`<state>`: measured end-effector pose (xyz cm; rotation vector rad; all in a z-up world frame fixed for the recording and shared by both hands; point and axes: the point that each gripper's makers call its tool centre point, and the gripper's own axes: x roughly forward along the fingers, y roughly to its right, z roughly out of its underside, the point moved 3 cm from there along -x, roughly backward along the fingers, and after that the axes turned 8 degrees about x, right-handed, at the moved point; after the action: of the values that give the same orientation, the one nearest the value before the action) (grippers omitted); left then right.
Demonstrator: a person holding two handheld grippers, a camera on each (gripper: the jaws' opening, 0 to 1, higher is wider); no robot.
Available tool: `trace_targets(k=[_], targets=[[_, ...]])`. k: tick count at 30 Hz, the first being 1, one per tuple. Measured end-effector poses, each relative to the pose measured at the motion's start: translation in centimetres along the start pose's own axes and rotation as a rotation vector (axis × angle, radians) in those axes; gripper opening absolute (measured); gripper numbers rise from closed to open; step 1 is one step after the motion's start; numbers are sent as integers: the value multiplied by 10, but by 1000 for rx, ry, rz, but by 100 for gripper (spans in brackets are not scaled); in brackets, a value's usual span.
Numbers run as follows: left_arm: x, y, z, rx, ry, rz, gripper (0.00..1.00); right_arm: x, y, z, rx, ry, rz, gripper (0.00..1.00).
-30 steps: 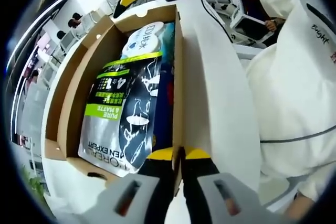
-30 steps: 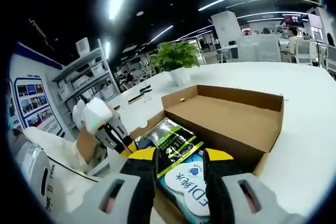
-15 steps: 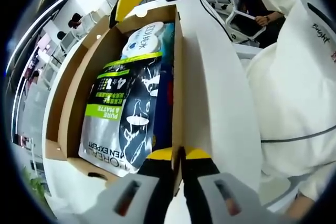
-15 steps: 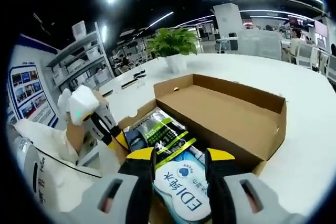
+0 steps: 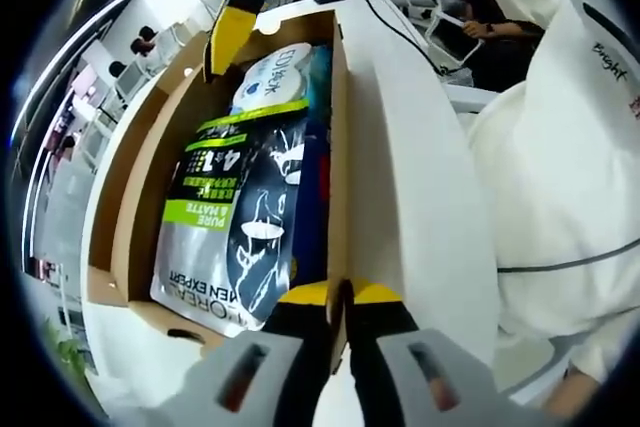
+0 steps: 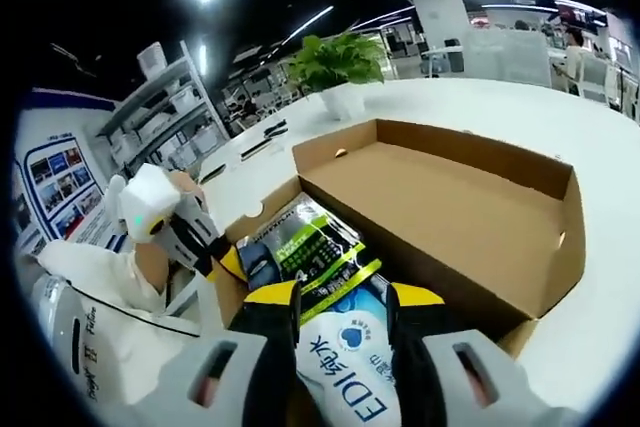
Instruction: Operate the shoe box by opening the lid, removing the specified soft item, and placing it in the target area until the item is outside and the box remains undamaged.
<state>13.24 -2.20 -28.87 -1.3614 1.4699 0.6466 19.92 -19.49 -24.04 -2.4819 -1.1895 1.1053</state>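
The box (image 6: 440, 217) sits open on the white desk (image 6: 520, 107), its lid (image 6: 450, 197) laid back, with a white pack (image 6: 345, 372) and a black-and-green pouch (image 5: 240, 207) inside. The left tool (image 5: 340, 292) is clenched on the box's near wall. The right tool (image 6: 342, 292) stands spread, one jaw to each side of the white pack's end; whether it touches the pack I cannot tell.

A plain brown matt cardboard shoe box (image 6: 455, 217) sits on a smooth white table (image 6: 520, 112). In the left gripper view's centre, a glossy plastic pouch (image 5: 240, 212) shines; above it lies a smooth white soft pack (image 5: 272, 72).
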Motion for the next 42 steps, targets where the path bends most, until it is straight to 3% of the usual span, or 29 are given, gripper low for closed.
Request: trace_targets(k=[9, 13, 17, 21, 24, 28, 37, 42], targets=[[0, 0, 0, -3, -3, 10, 4, 4, -4, 8, 90, 26, -28, 33], [0, 0, 0, 5, 1, 1, 4, 13, -2, 17, 4, 3, 28, 35], [0, 0, 0, 4, -1, 5, 4, 20, -4, 24, 26, -24, 24, 35], [0, 0, 0, 10, 1, 3, 4, 17, -6, 22, 34, -8, 3, 33], [0, 0, 0, 5, -1, 8, 4, 17, -13, 16, 56, 15, -71, 29], [0, 0, 0, 8, 0, 3, 4, 20, -14, 17, 18, 24, -74, 30], [0, -1, -1, 5, -1, 8, 4, 28, -14, 17, 38, -5, -78, 31], [0, -1, 0, 7, -1, 4, 4, 26, -19, 13, 58, 32, -111, 31]])
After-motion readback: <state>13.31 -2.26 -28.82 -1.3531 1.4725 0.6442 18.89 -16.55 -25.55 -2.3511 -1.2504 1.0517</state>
